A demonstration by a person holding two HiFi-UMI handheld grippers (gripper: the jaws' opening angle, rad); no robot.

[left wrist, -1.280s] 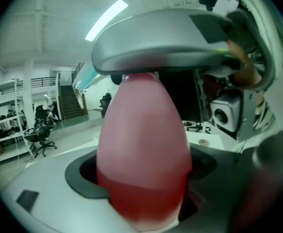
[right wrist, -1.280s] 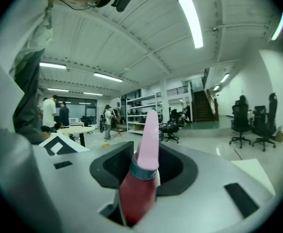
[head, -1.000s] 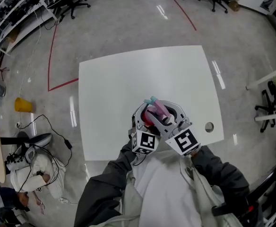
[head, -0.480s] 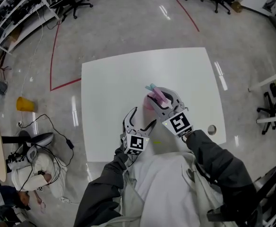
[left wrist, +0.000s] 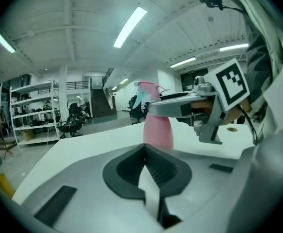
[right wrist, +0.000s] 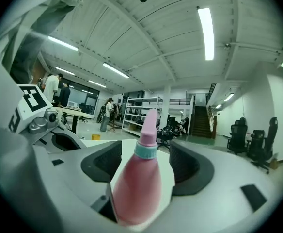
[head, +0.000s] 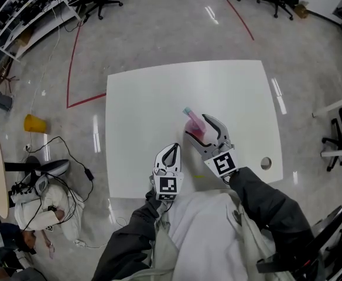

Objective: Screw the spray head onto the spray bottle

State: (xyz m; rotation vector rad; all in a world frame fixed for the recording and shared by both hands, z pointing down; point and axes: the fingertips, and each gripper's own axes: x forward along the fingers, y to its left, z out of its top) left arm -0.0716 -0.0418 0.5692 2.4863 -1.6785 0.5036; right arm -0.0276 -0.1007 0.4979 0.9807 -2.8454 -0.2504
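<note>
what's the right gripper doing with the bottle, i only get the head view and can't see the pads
Observer: In the right gripper view the pink spray bottle stands between the right gripper's jaws, which have just been opening; they are wide apart and no pad seems to press it.
Operator: is the head on it
Observer: Yes, the spray head sits above the teal collar; how tight, I cannot tell.
Operator: and the left one
Observer: The left gripper is shut on nothing, the bottle upright beyond it.
</note>
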